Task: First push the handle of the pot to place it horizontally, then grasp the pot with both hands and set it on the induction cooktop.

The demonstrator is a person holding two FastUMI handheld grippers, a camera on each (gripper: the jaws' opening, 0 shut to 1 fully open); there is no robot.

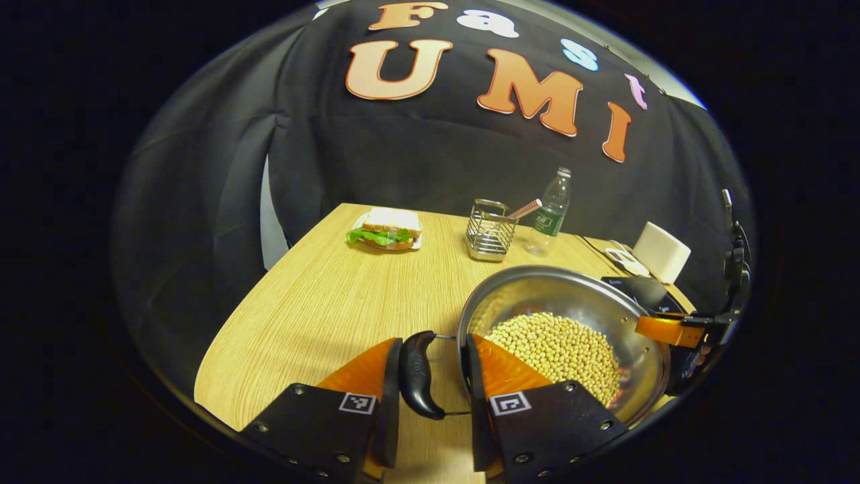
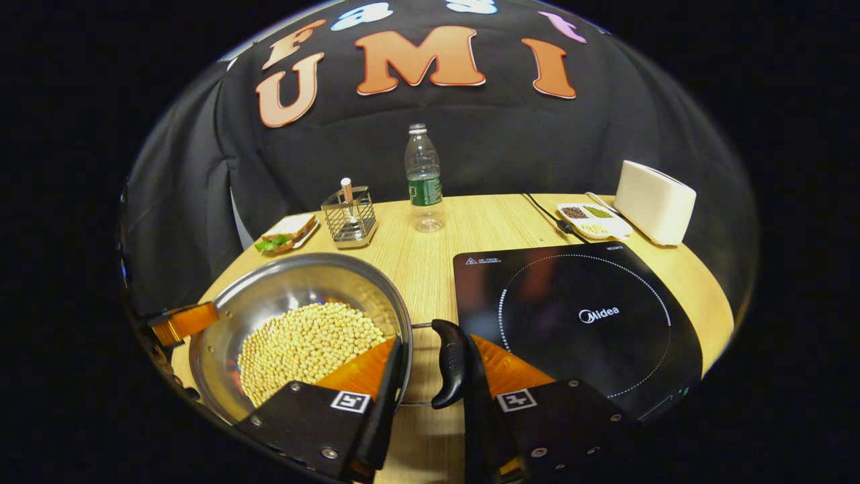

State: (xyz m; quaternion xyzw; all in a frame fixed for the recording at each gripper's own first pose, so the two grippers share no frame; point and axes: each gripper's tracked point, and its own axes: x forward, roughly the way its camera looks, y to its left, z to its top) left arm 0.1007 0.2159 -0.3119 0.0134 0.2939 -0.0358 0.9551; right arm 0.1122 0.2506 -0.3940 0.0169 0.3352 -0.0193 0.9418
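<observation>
A steel pot (image 1: 578, 296) (image 2: 282, 289) full of soybeans (image 1: 557, 349) rests on the wooden table, just left of the black induction cooktop (image 2: 578, 316) (image 1: 645, 292). My left gripper (image 1: 433, 346) is open around the pot's black left handle (image 1: 418, 373); the handle lies against one finger, with a gap to the other. My right gripper (image 2: 435, 346) is open around the black right handle (image 2: 450, 363) in the same way. Across the rim, each view shows the opposite gripper: the right gripper (image 1: 672, 329) and the left gripper (image 2: 181, 321).
At the back of the table are a sandwich on a plate (image 1: 384, 230) (image 2: 285, 234), a wire holder (image 1: 490, 232) (image 2: 349, 218), a plastic bottle (image 1: 551, 212) (image 2: 423, 181), a white appliance (image 2: 655, 202) and a small tray of grains (image 2: 594, 218). A cable (image 2: 544, 212) runs behind the cooktop.
</observation>
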